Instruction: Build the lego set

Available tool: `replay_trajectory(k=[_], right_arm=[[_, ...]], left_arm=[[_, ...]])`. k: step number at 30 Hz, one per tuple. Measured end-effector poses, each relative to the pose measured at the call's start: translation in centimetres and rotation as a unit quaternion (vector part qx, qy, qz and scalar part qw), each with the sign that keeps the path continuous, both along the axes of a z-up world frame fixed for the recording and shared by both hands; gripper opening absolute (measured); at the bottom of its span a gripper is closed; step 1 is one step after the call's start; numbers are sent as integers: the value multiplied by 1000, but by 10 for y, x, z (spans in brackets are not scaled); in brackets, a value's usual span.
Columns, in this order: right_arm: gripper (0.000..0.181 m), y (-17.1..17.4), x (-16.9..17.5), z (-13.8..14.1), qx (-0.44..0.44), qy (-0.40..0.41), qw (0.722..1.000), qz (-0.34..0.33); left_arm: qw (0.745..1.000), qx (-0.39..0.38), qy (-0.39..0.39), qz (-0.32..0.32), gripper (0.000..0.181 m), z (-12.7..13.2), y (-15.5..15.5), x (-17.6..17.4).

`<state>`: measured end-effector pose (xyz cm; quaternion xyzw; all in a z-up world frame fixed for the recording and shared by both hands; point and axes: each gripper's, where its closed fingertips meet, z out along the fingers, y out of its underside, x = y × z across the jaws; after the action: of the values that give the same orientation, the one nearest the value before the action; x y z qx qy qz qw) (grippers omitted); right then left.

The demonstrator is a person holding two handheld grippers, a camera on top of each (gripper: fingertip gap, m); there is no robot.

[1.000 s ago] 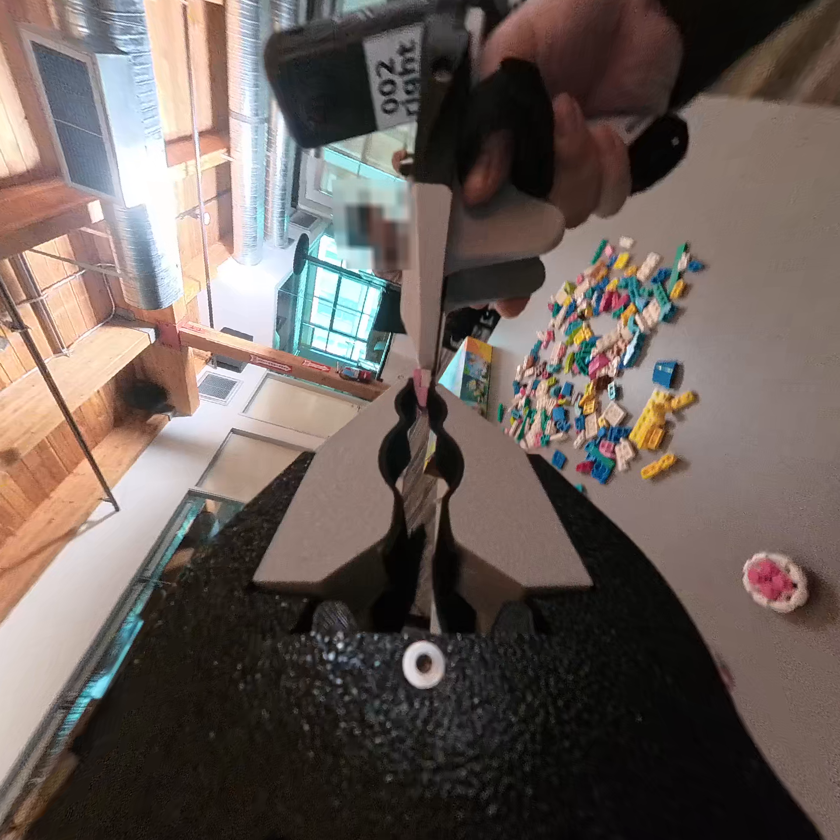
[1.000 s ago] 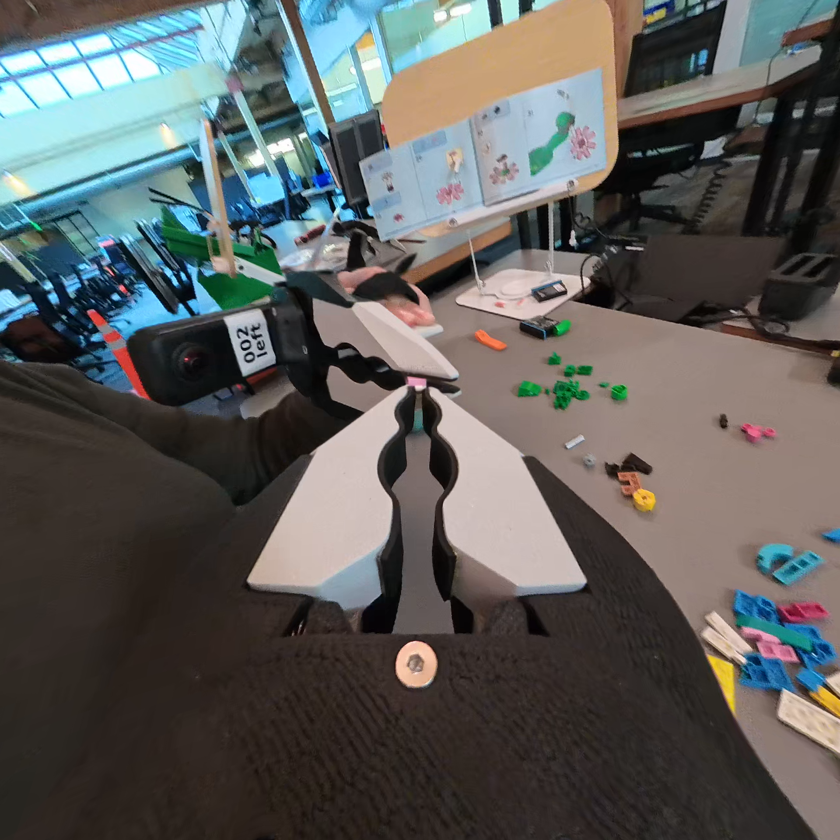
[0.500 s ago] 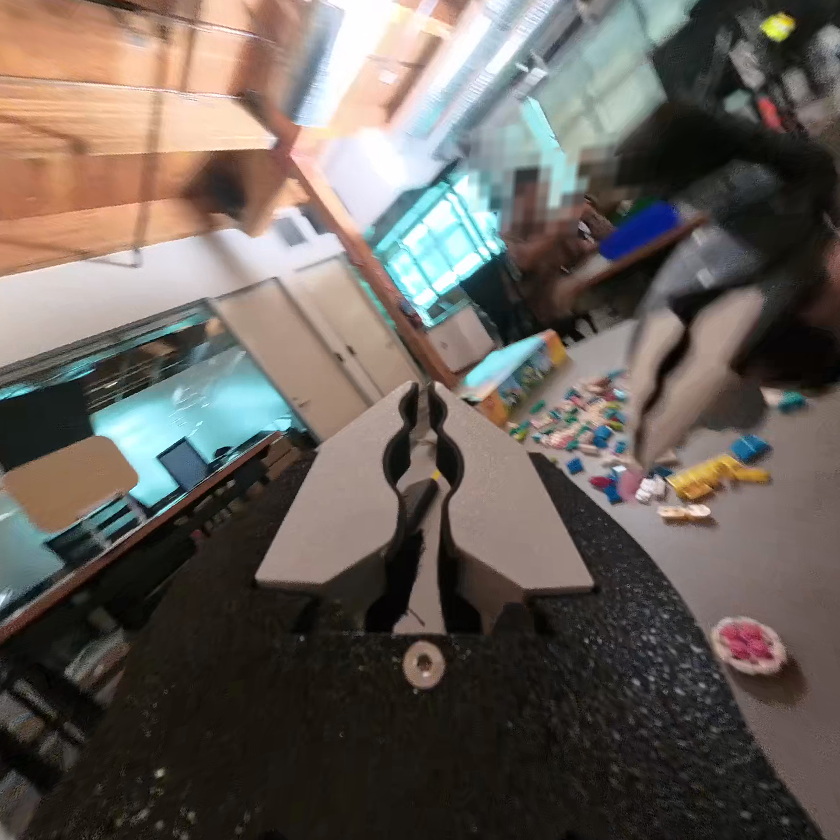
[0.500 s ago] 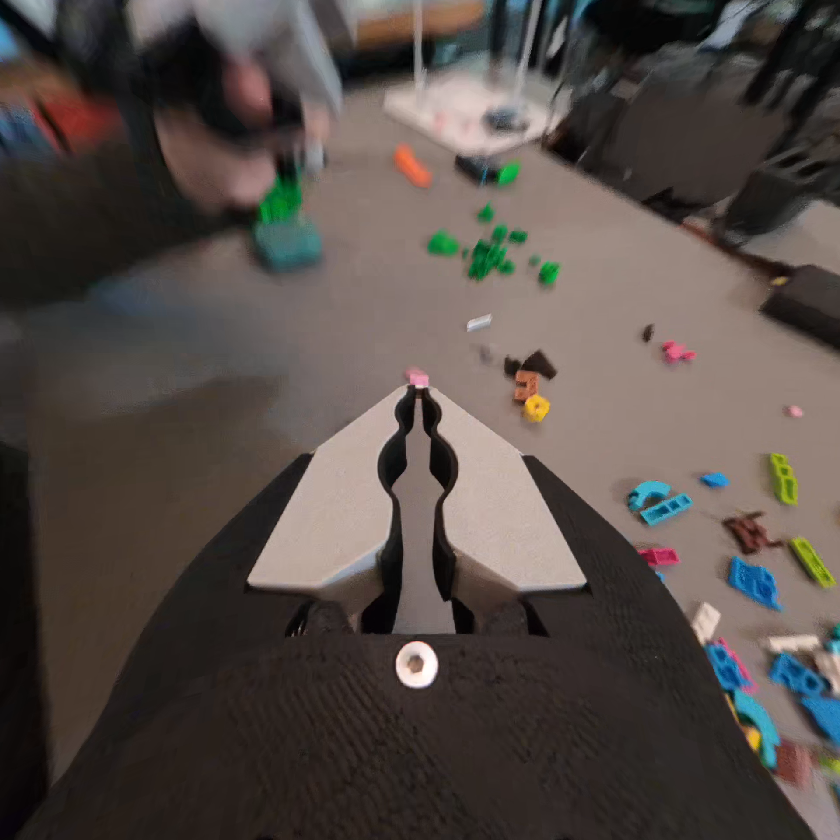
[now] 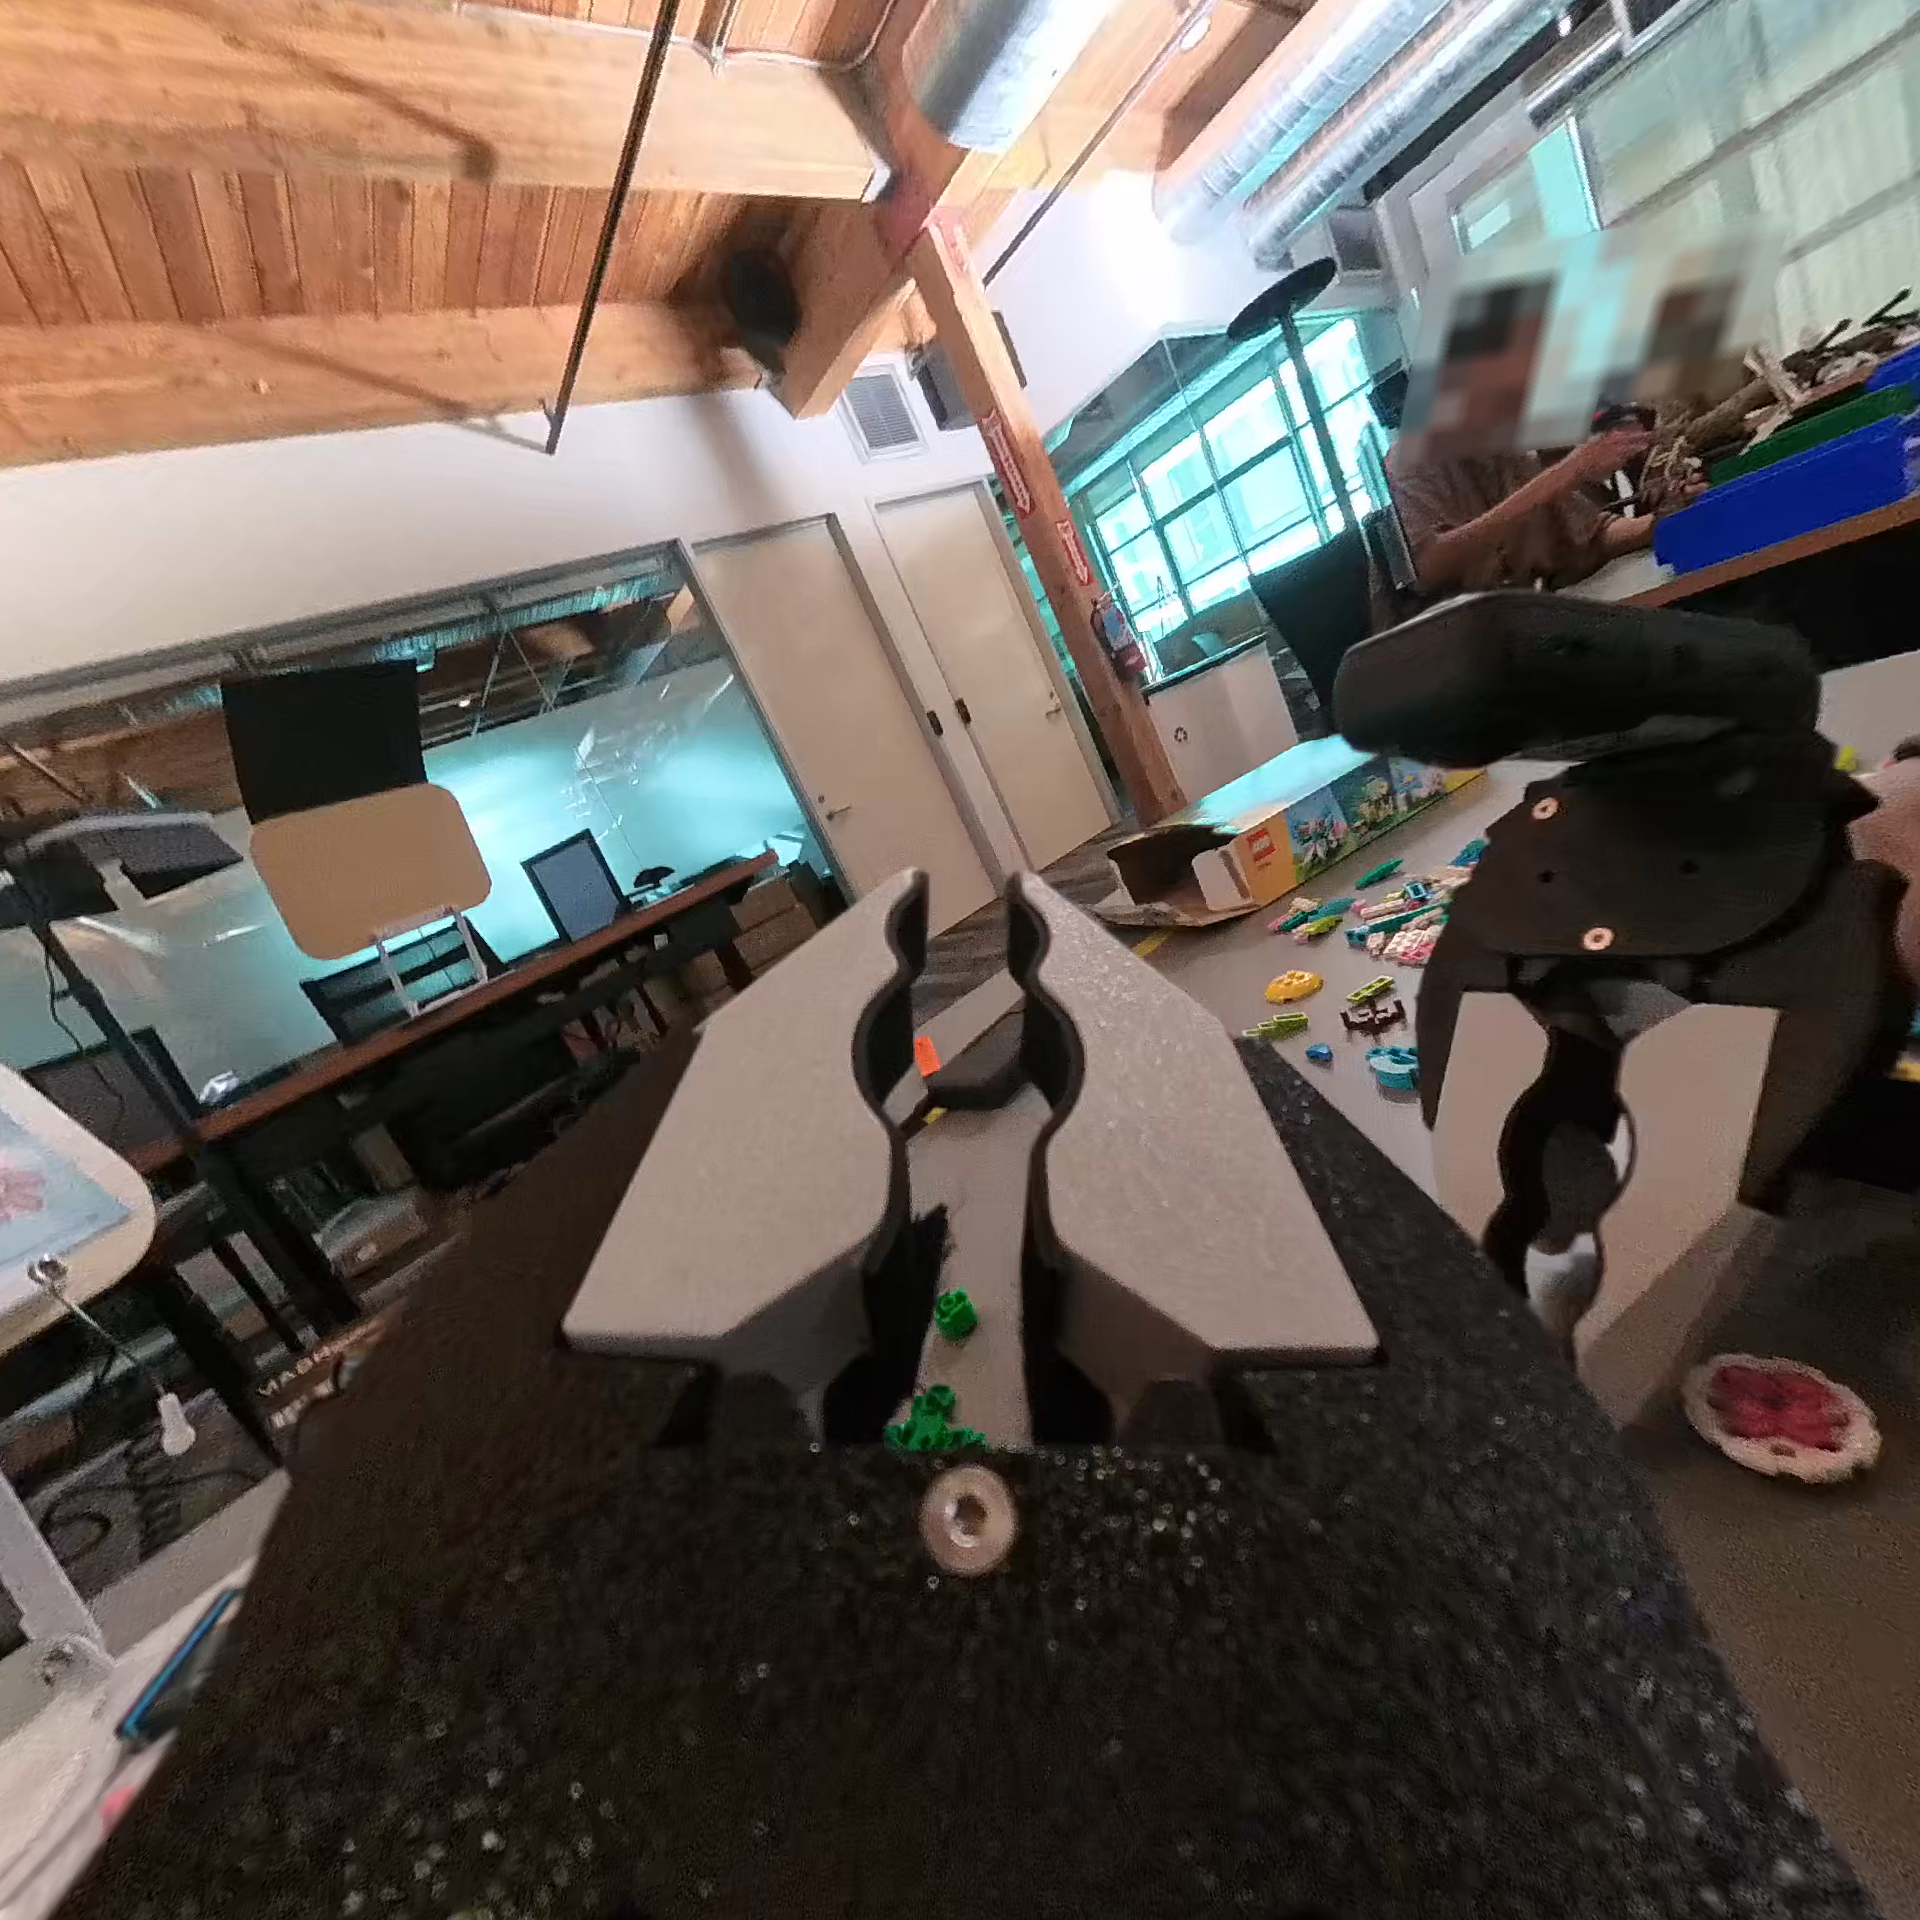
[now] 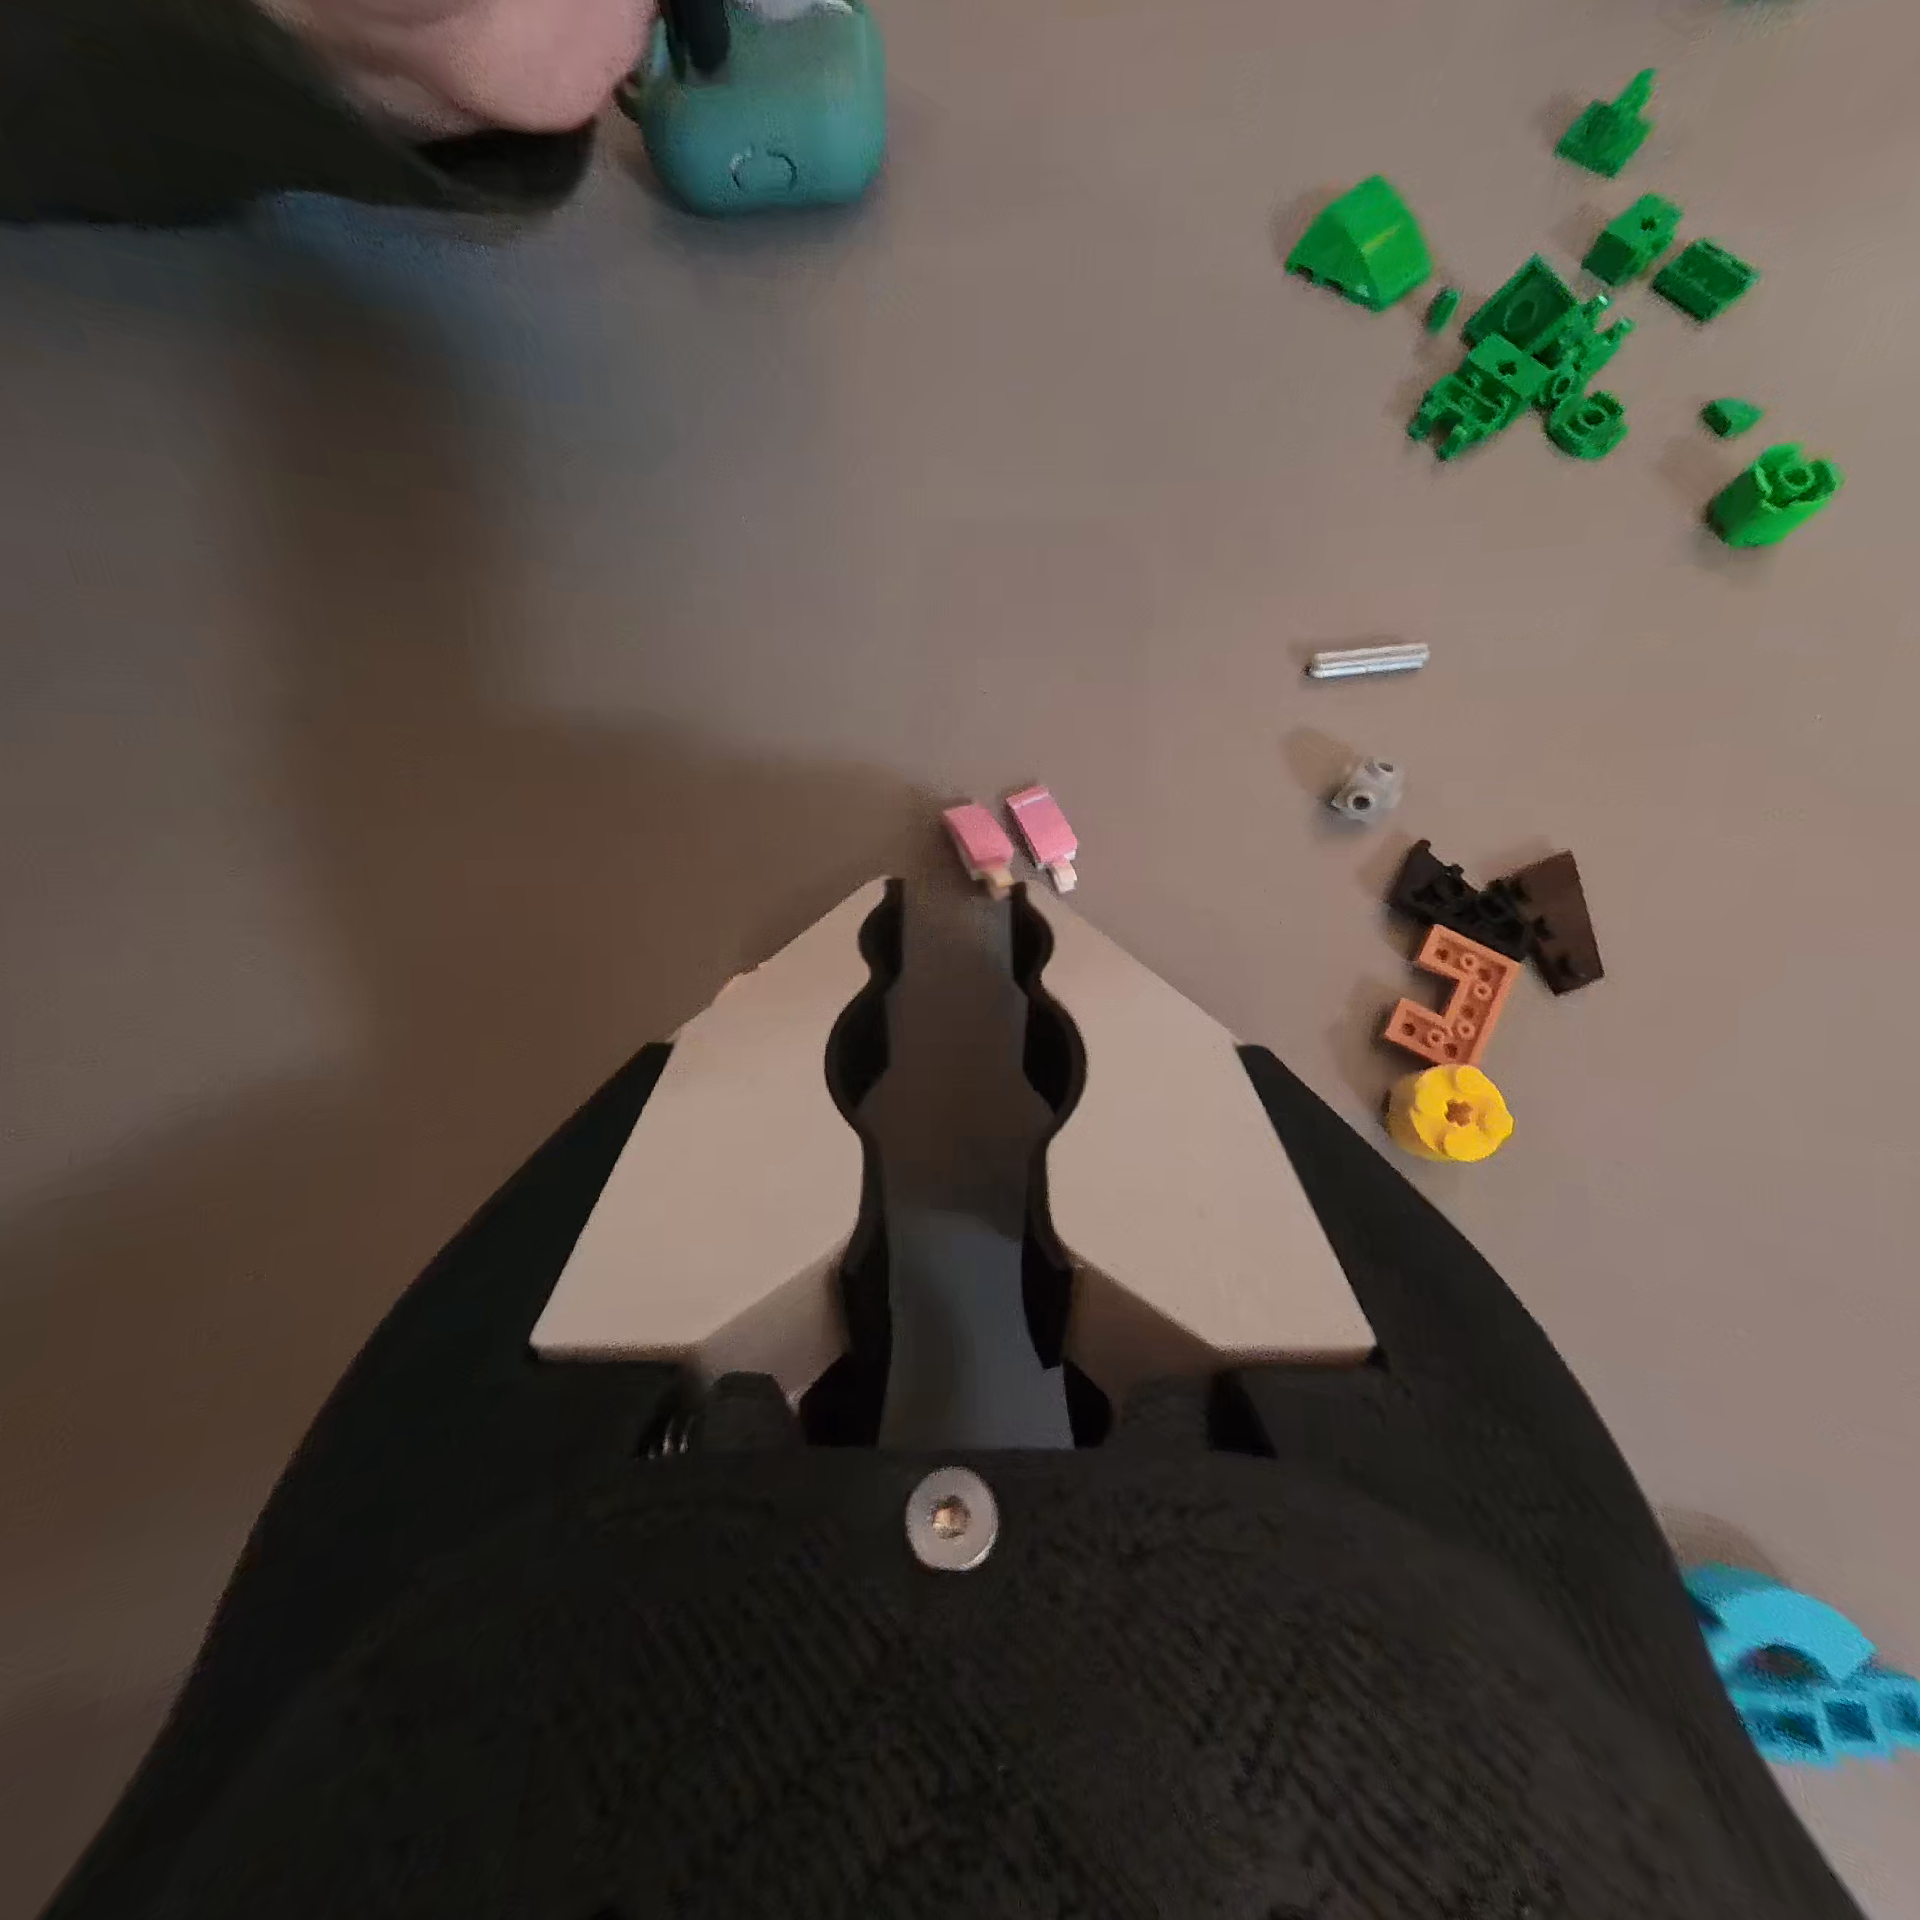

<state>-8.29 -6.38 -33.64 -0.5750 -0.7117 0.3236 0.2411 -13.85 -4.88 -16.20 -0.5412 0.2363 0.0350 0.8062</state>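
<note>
My right gripper is open and empty, pointing down at the grey table. Two small pink pieces with tan ends lie side by side just beyond its fingertips, apart from them. My left gripper is open and empty, held above the table and tilted. In the left wrist view the right gripper shows at the right, tips down near the table. A round white and pink flower piece lies beside it.
Green pieces lie at the upper right, with a grey axle, a grey connector, brown, orange and yellow pieces nearer. A teal block sits by a hand. A brick pile and box lie far off. My right fingertips sit around 20 centimeters from my left ones.
The two grippers have parted from their meeting in the air. The right one dropped to the table and opened, and its pink piece now lies there. The left one has opened and swung level.
</note>
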Motion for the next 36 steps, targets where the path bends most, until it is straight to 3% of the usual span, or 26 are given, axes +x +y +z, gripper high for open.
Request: replay_trajectory(k=[5,8,11,13,17,22,24,29,36], right_arm=[[28,7,20,30,39,69,995,-64],[29,15,51,57,105,150,975,-129],[25,42,117,94,235,236,906,-260],[16,57,178,107,251,260,859,-363],[13,79,280,95,209,220,802,-515],[11,105,382,101,302,190,676,-645],[9,107,404,97,313,191,645,-670],[7,101,410,86,282,183,653,-678],[7,98,404,53,194,119,711,-666]], left_arm=[[1000,-5,-15,-3,15,-15,2,0],[1000,-2,-27,-14,20,-20,-1,6],[999,-4,-38,-38,23,-25,-5,15],[998,-3,-33,-51,23,-29,-8,22],[998,4,-4,-59,22,-35,-8,27],[997,-9,8,-70,19,-43,-5,30],[996,-18,16,-84,15,-47,-5,35],[995,-20,27,-94,15,-50,-7,41],[994,-33,24,-101,13,-53,-4,42]])
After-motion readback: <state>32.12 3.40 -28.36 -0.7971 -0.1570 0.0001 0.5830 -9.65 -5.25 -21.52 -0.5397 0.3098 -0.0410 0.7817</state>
